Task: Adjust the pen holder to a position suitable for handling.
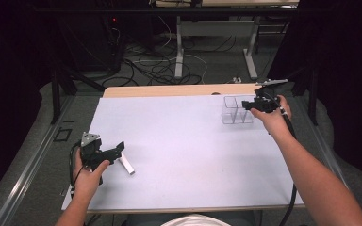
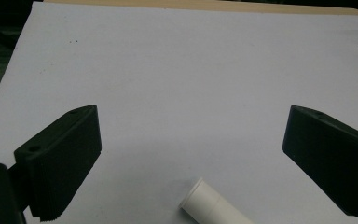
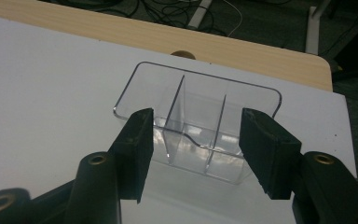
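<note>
Work in hand: the right gripper (image 1: 250, 105) hovers at a clear plastic organizer (image 1: 237, 110) in the upper right of the high view, while the left gripper (image 1: 118, 149) waits at the lower left beside a white tube (image 1: 127, 164).
Organizer: a see-through tray split by thin walls into 3 visible compartments, standing on the white tabletop (image 1: 184, 141) near its far right edge; in the right gripper view it (image 3: 200, 121) sits at the centre of the frame, past the fingers.
Right fingers: half spread, 1 on each side of the organizer's near wall as seen in the right gripper view; no pad presses on it, so nothing is gripped.
Left fingers: wide apart and empty in the left gripper view, with the tube's open end (image 2: 209, 203) lying low in the frame between them, not touched.
Risk 1: the organizer looks light and slick, so a pinch on 1 thin wall could tip it or let it slide toward the tabletop's far edge.
Risk 2: the clear walls are hard to judge, so a finger may come down on a divider instead of straddling a wall.
Risk 3: the tube is round and could roll away if the left fingers nudge it before closing.
Writing: no brand, label or lettering can be read on anything.
</note>
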`<action>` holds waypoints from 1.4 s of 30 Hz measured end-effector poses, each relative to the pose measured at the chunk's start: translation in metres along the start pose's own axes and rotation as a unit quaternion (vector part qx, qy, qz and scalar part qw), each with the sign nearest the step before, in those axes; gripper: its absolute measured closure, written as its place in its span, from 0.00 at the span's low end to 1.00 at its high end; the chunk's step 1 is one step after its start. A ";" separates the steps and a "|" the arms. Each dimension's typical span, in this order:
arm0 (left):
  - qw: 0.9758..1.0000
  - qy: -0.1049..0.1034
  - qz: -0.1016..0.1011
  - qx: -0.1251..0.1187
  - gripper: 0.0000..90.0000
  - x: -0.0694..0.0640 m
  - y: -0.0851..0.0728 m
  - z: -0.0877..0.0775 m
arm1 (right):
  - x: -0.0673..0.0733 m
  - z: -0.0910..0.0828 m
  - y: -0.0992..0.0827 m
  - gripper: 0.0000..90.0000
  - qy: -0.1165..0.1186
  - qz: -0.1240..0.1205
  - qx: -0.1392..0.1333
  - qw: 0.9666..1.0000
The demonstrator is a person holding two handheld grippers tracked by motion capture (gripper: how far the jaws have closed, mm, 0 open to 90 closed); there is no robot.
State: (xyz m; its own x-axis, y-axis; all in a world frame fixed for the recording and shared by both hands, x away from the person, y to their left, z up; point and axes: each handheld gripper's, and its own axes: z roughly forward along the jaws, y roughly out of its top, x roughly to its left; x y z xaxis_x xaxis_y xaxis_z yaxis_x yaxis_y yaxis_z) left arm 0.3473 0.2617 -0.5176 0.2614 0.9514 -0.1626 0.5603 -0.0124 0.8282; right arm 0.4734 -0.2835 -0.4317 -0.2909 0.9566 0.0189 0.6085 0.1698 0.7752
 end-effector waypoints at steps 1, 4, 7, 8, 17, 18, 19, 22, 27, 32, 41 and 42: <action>1.000 0.000 0.000 0.000 0.05 0.000 0.000 0.000 | -0.003 0.002 0.002 0.50 -0.005 0.002 0.004 1.000; 1.000 0.000 0.000 0.001 0.05 0.000 0.000 0.000 | -0.006 0.004 0.005 0.49 -0.011 0.005 0.006 1.000; 1.000 0.001 0.000 0.003 0.05 0.000 0.000 0.000 | -0.011 0.007 0.006 0.49 -0.020 0.009 0.008 1.000; 1.000 0.000 0.000 0.003 0.05 0.000 0.000 0.000 | -0.012 0.009 0.007 0.49 -0.022 0.011 0.010 1.000; 1.000 0.000 0.002 0.005 0.05 0.001 -0.001 0.001 | -0.023 0.027 0.005 0.53 -0.044 0.022 0.034 0.998; 1.000 0.000 0.002 0.005 0.05 0.001 -0.001 0.001 | -0.024 0.029 0.005 0.54 -0.045 0.023 0.036 0.998; 1.000 0.000 0.002 0.005 0.05 0.001 -0.001 0.001 | -0.025 0.031 0.005 0.54 -0.048 0.025 0.036 0.998; 1.000 0.001 0.001 0.006 0.05 0.001 -0.001 0.001 | -0.029 0.039 0.004 0.56 -0.056 0.029 0.043 0.997; 1.000 0.001 0.000 0.005 0.05 0.001 -0.001 0.002 | -0.035 0.046 0.002 0.58 -0.061 0.037 0.049 0.996; 1.000 0.002 0.000 0.006 0.05 0.001 -0.002 0.002 | -0.041 0.055 0.001 0.60 -0.067 0.045 0.054 0.995; 1.000 0.004 -0.006 0.007 0.05 0.003 -0.002 0.001 | -0.052 0.068 -0.004 0.69 -0.060 0.055 0.074 0.994; 1.000 0.004 -0.006 0.007 0.05 0.003 -0.002 0.001 | -0.052 0.068 -0.004 0.69 -0.060 0.055 0.074 0.994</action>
State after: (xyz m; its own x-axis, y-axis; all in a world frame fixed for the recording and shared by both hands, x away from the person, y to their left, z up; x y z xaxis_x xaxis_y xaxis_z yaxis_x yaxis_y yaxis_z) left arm 0.3478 0.2642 -0.5206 0.2492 0.9537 -0.1683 0.5750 -0.0058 0.8182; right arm 0.5368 -0.3177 -0.4788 -0.1320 0.9911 0.0173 0.7358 0.0863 0.6717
